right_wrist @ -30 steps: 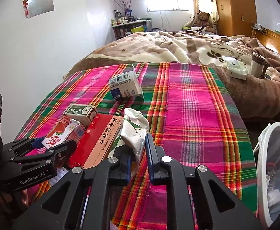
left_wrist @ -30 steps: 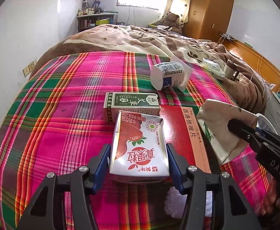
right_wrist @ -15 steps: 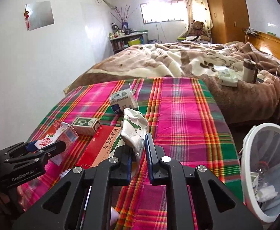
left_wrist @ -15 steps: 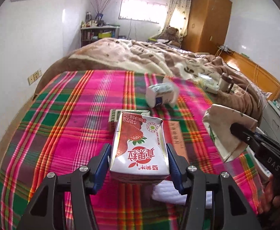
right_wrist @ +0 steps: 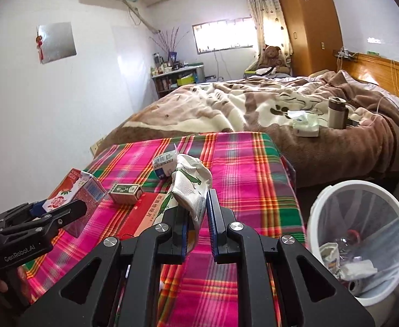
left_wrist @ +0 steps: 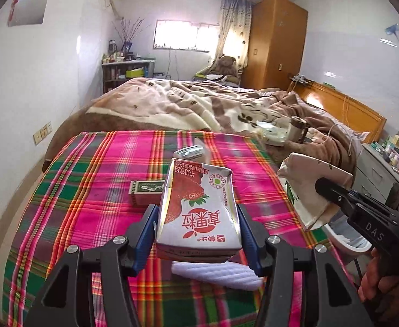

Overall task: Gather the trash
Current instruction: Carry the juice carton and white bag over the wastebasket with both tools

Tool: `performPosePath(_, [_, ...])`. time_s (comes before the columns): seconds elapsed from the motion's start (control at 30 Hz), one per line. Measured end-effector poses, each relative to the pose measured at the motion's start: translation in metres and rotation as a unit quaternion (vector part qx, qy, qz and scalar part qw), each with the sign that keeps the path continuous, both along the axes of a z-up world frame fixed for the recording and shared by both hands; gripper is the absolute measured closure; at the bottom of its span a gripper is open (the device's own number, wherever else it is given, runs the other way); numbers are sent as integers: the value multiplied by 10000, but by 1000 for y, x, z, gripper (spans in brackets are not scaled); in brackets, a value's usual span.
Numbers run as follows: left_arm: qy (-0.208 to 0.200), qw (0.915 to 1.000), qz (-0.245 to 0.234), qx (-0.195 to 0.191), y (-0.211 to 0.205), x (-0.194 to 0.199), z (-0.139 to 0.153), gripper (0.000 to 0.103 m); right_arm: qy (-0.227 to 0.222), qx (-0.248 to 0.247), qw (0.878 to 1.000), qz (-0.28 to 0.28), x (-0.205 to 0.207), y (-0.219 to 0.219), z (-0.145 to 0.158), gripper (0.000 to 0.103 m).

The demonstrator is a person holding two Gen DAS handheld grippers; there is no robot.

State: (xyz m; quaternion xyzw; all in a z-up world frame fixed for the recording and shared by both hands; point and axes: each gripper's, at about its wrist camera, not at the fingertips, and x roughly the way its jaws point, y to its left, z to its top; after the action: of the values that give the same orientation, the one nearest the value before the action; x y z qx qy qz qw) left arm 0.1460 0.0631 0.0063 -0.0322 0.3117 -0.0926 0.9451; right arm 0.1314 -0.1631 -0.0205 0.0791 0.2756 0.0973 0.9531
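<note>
My left gripper point(left_wrist: 196, 212) is shut on a strawberry milk carton point(left_wrist: 198, 212) and holds it above the plaid blanket point(left_wrist: 90, 204); the carton also shows in the right wrist view point(right_wrist: 71, 193). My right gripper point(right_wrist: 196, 212) is shut on a crumpled white paper bag with green print point(right_wrist: 189, 188), raised above the blanket; the bag also shows in the left wrist view point(left_wrist: 308, 185). A white mesh trash bin point(right_wrist: 360, 239) with trash in it stands on the floor to the right of the bed.
On the blanket lie a small green box point(left_wrist: 146, 190), a tipped white carton point(right_wrist: 165, 164), a flat red box point(right_wrist: 142, 215) and a white tissue point(left_wrist: 215, 273). A brown quilt point(left_wrist: 185, 103) with a thermos point(right_wrist: 337, 111) lies behind.
Both grippers have lifted their loads up and back from the blanket. The trash bin has come further into the right wrist view.
</note>
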Motion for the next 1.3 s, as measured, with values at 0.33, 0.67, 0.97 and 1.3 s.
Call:
performPosePath(0.33, [-227,9991,-348,-36,-38,-23,16,47,-192,60,9994,-294,-27,-33,10,90])
performPosePath(0.67, [-363,9960,-821,-48,-93,-34,24,47,-415,-167,9958,-799,-53,-79,20,90])
performPosePath(0.97, [-389,9911,-1269,46,-152,-38,23,46,-329,-250,9907,-1300,-63,-120,19,90])
performPosePath(1.3, [-283,9832,-1801,2,-211,-33,14,46,-98,-346,9847,-1704,-70,-159,9,90])
